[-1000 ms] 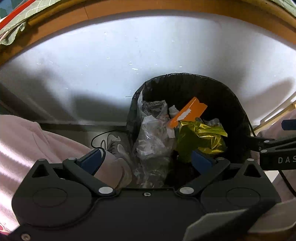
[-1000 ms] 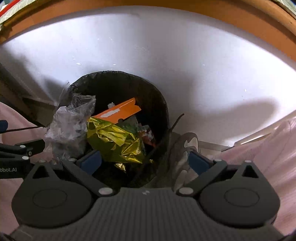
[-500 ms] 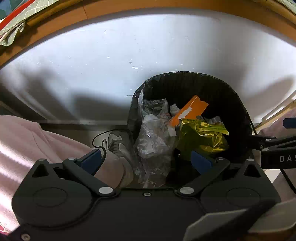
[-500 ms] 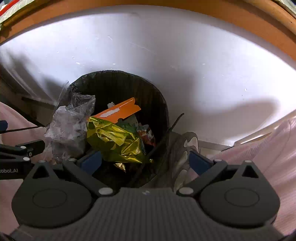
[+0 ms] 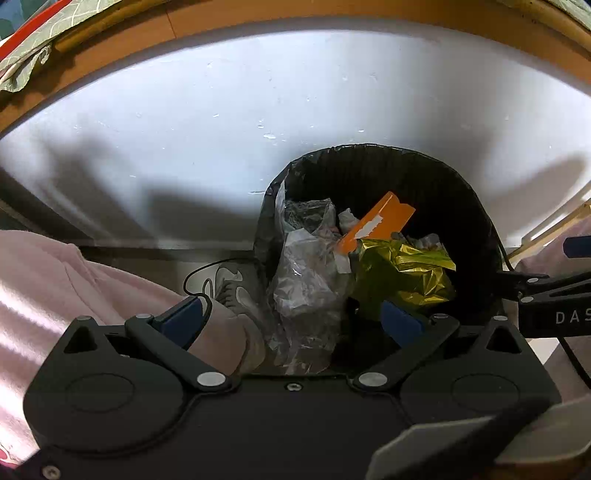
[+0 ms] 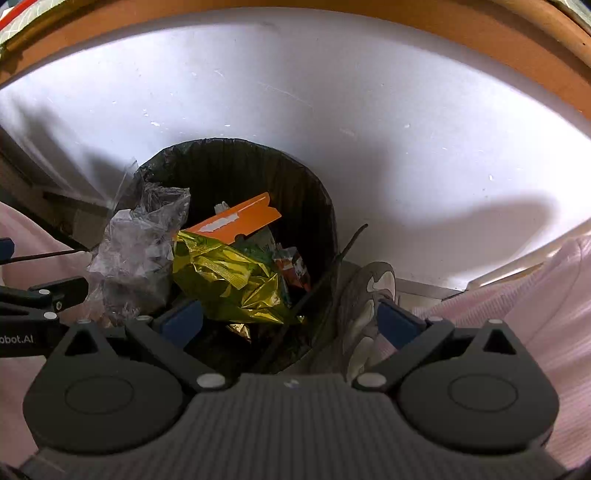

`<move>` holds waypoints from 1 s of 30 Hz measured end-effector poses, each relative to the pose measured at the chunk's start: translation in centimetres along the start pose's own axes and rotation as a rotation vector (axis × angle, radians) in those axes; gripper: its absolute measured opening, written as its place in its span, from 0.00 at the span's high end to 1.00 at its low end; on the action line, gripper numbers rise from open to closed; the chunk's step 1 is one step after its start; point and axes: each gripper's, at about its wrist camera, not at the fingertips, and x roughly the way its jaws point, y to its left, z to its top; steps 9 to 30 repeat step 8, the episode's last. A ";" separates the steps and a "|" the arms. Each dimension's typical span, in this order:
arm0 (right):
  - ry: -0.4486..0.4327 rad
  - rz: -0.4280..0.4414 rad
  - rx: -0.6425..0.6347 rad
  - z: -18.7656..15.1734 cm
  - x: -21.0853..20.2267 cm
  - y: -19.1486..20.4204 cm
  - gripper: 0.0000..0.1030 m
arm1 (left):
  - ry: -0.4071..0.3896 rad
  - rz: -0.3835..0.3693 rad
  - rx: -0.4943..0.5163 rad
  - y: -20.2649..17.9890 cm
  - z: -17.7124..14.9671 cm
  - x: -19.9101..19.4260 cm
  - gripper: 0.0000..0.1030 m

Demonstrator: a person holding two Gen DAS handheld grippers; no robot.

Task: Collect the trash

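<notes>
A bin with a black liner [image 5: 461,192] [image 6: 229,155] stands on the floor below both grippers. Inside lie a crumpled clear plastic bag [image 5: 306,273] [image 6: 136,251], an orange card piece [image 5: 380,221] [image 6: 236,221] and a gold-green foil wrapper [image 5: 406,273] [image 6: 229,280]. My left gripper [image 5: 291,319] hovers open over the bin's left rim, nothing between its blue pads. My right gripper [image 6: 290,321] hovers open over the bin's right rim, also holding nothing. Each gripper shows at the edge of the other's view.
A person's grey sneakers [image 5: 229,284] [image 6: 365,295] and pink trouser legs [image 5: 55,288] [image 6: 517,306] flank the bin. A white panel [image 5: 221,129] rises behind it under a wooden table edge [image 5: 258,18]. A thin black cable [image 5: 192,280] loops by the left shoe.
Both views have drifted very slightly; the bin and its trash keep almost the same place. Both grippers stay open and hold nothing.
</notes>
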 end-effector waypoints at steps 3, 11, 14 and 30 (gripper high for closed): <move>0.002 -0.002 0.000 -0.1 0.1 0.0 0.00 | -0.006 -0.007 -0.002 0.3 0.1 0.0 0.01; 0.005 -0.004 0.000 0.0 0.2 0.2 0.00 | -0.009 -0.012 -0.003 0.3 0.1 0.0 0.01; 0.005 -0.004 0.000 0.0 0.2 0.2 0.00 | -0.009 -0.012 -0.003 0.3 0.1 0.0 0.01; 0.005 -0.004 0.000 0.0 0.2 0.2 0.00 | -0.009 -0.012 -0.003 0.3 0.1 0.0 0.01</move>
